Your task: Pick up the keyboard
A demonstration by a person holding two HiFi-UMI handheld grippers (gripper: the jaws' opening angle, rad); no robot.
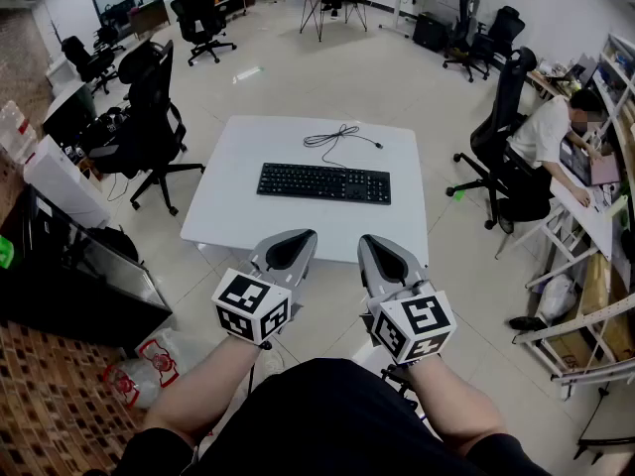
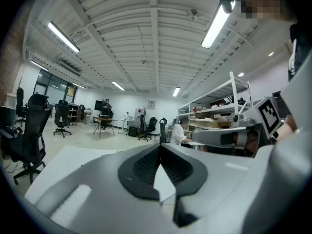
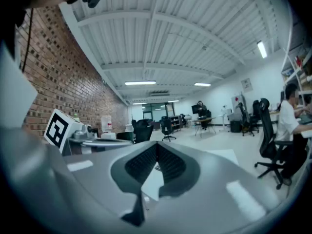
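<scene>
A black keyboard (image 1: 324, 182) lies flat in the middle of a white table (image 1: 238, 211), its thin cable (image 1: 337, 136) coiled behind it. My left gripper (image 1: 301, 236) hovers over the table's near edge, left of centre, jaws shut and empty. My right gripper (image 1: 368, 240) hangs beside it on the right, also shut with nothing held. Both are short of the keyboard and point level across the room. In the left gripper view the tips (image 2: 159, 146) meet; in the right gripper view the tips (image 3: 156, 146) meet too, with only table showing below.
Black office chairs stand left (image 1: 149, 117) and right (image 1: 501, 132) of the table. A seated person (image 1: 551, 132) works at a desk on the right beside metal shelving (image 1: 595, 315). A dark cabinet (image 1: 69, 276) and brick-pattern floor lie at the left.
</scene>
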